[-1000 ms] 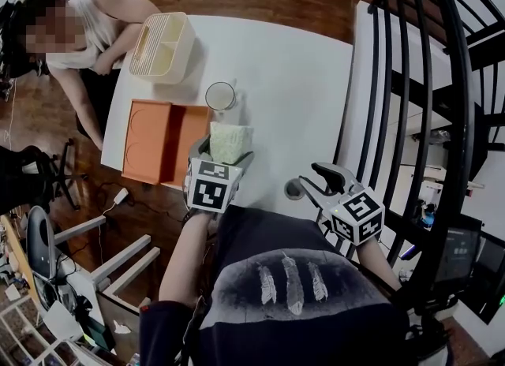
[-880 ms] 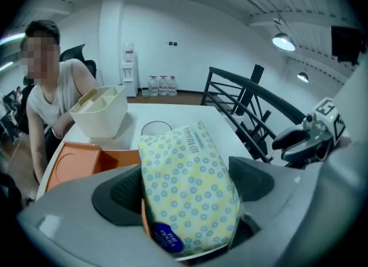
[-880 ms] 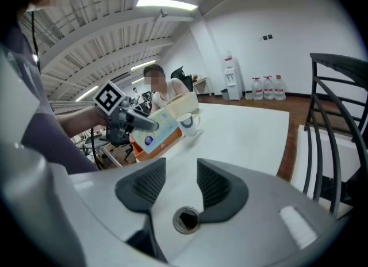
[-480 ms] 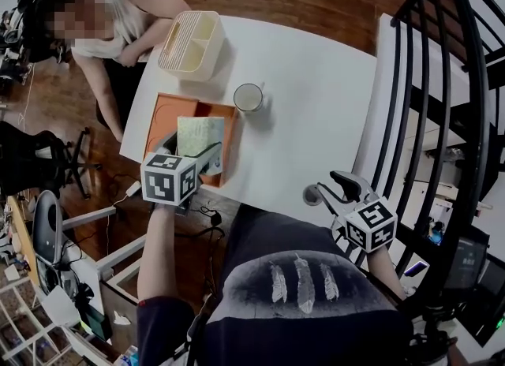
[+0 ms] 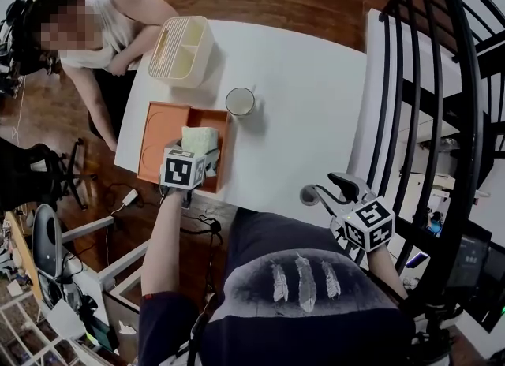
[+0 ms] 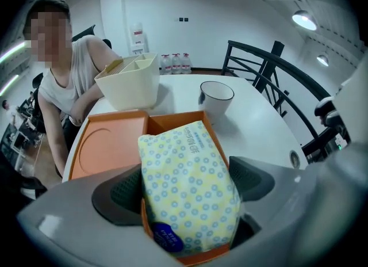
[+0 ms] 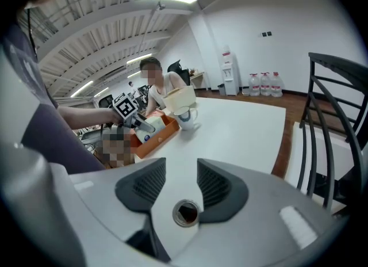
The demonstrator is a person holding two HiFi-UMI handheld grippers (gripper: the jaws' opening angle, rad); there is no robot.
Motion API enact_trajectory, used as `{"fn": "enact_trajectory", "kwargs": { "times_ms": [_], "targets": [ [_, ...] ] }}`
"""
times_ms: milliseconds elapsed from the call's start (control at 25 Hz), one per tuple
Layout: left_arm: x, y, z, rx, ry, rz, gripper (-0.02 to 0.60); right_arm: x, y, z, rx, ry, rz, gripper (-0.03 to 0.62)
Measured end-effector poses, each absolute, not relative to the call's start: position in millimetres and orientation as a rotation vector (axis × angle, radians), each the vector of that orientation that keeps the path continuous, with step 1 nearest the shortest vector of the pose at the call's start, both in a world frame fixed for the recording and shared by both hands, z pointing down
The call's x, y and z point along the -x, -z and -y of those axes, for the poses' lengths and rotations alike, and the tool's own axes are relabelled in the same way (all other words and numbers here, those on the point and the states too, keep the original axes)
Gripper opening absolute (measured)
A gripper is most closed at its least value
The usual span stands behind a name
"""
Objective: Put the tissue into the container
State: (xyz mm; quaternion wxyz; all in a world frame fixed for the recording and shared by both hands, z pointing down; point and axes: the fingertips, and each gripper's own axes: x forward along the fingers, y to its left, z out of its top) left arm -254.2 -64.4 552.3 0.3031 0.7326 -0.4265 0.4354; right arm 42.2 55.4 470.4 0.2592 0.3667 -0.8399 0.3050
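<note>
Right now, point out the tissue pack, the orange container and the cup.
tissue pack (image 6: 187, 188), left gripper view, dotted top face
orange container (image 6: 109, 151), left gripper view, bare left section
cup (image 5: 241, 102), head view, inside

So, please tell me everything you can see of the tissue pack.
The tissue pack is a soft, plastic-wrapped bundle, pale yellow with small blue rings and a dark blue round label at its near end. The left gripper clamps its sides. It stands tilted, lower end inside the right compartment of the orange container.
</note>
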Motion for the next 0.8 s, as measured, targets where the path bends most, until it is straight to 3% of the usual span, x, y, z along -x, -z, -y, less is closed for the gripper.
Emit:
{"fn": "enact_trajectory", "kwargs": {
  "times_ms": [440,680,800],
  "targets": [
    [251,-553,66,-1.968,-1.194,1.172,0.503,-36,-466,-51,-0.976,-0.815,2.291,0.173],
    [243,-489,83,-2.070,-1.051,1.229,0.506,-33,-468,-53,-0.958,-0.807,2.293,0.173],
    [204,-430,82,-2.255,-0.939,1.168,0.505,-35,-462,-46,-0.970,-0.793,2.308,0.173]
  ]
}}
